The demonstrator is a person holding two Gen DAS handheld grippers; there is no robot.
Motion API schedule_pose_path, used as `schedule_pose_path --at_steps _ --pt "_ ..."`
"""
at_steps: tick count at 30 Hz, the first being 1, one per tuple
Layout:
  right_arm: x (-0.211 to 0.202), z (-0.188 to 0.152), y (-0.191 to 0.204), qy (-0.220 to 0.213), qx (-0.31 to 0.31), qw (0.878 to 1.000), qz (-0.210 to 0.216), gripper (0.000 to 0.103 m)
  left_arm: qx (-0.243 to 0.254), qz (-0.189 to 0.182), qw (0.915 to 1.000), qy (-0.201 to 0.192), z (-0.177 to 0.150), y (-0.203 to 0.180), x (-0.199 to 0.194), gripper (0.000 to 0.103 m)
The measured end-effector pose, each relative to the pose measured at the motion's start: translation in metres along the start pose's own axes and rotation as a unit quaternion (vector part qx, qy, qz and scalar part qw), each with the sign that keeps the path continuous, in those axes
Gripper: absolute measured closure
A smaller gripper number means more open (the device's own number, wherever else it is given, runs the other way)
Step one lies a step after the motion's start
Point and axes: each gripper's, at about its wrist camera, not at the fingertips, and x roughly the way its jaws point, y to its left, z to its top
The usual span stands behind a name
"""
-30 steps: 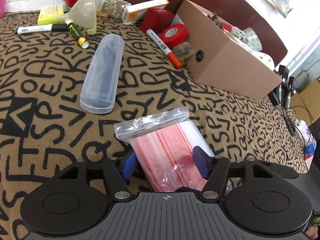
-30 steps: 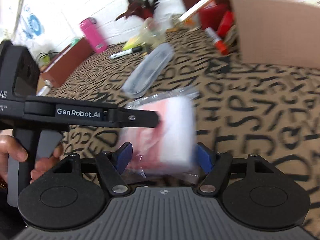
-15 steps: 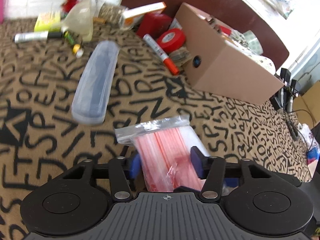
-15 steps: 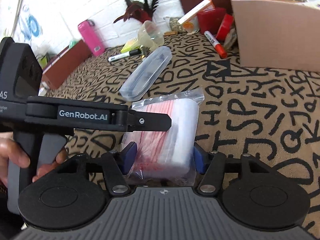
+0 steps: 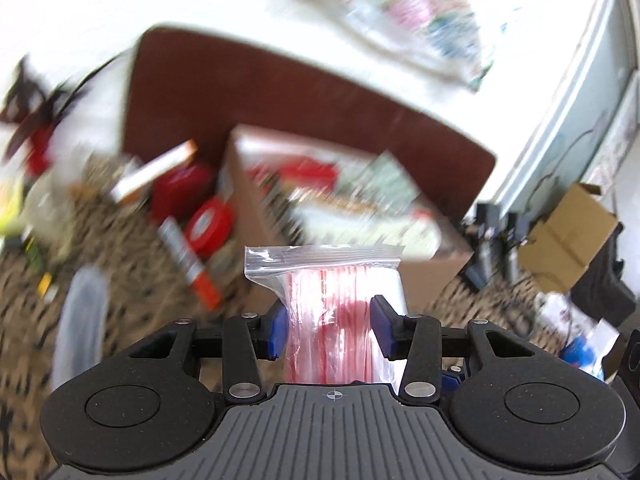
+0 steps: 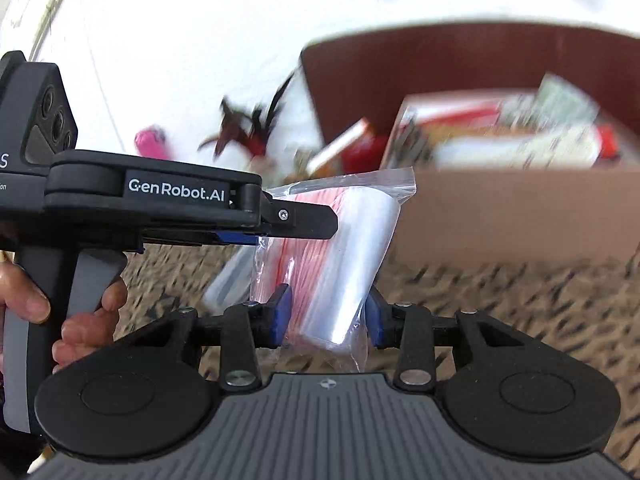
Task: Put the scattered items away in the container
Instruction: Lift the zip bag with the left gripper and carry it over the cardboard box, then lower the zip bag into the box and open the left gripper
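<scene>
While a clear zip bag (image 5: 335, 322) of red-and-white straws was held clear of the letter-patterned cloth (image 5: 132, 292), it was seen gripped from two sides at once. In the left wrist view, the left gripper (image 5: 330, 330) was clamped on the bag, its blue pads (image 5: 380, 327) pressed against the plastic on both sides, with the sealed top standing upright above them. In the right wrist view, the right gripper (image 6: 326, 318) was likewise clenched on the lower part of the same bag (image 6: 340, 264), its jaws having just been closing with the bag between them, while the other gripper's black finger (image 6: 298, 222) was seen crossing in from the left over the bag's upper part. A hand (image 6: 60, 320) was wrapped around that gripper's handle at the left edge. Beyond the bag, the open cardboard box (image 5: 340, 216) was seen, already filled with blurred items. Left on the cloth beside the box were a red tape roll (image 5: 210, 224), an orange-capped marker (image 5: 188, 264) and a clear plastic case (image 5: 82, 320). Much of the background was smeared by motion.
</scene>
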Motion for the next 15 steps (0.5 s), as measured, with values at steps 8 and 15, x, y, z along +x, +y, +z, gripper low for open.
schedule_pose_path --at_steps 8,15 --pt "0.004 0.069 -0.050 -0.070 -0.020 0.996 -0.055 0.060 0.005 -0.033 0.9992 -0.022 0.076 -0.017 0.060 0.056" --pt "0.049 0.103 -0.084 -0.057 -0.015 0.995 -0.076 0.060 -0.001 -0.026 0.9996 -0.009 0.101 -0.005 0.115 0.055"
